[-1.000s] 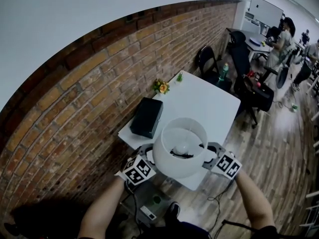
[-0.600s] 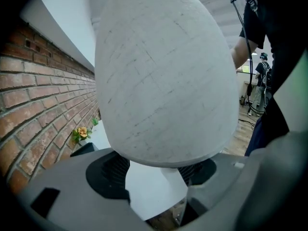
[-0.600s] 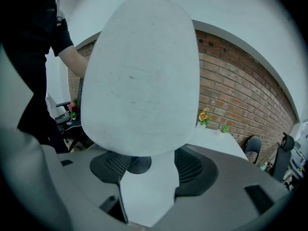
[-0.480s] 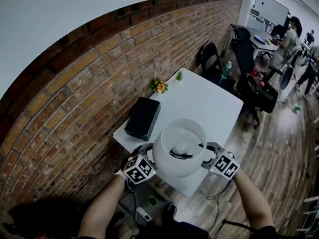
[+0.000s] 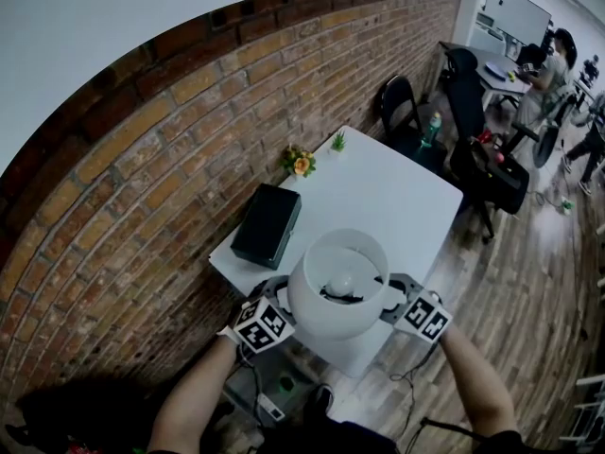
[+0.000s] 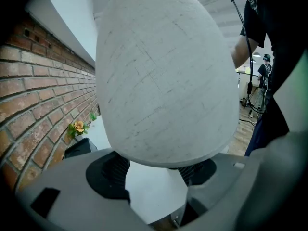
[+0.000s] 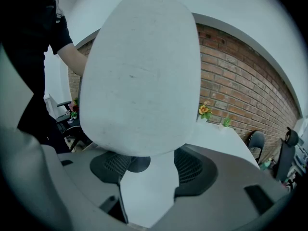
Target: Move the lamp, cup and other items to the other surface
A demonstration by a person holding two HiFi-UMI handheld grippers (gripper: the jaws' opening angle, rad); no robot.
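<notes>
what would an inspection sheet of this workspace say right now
surface: white square table, set against the wall
job's things: white lamp with a drum fabric shade, held above the table's near edge; no cup seen
clutter: black rectangular box, small orange flower, small green plant
grippers: left gripper and right gripper, jaws closed on the lamp's white base under the shade
cables: thin dark cable on the floor
surroundings: red brick wall, black office chairs, people at far desks
</notes>
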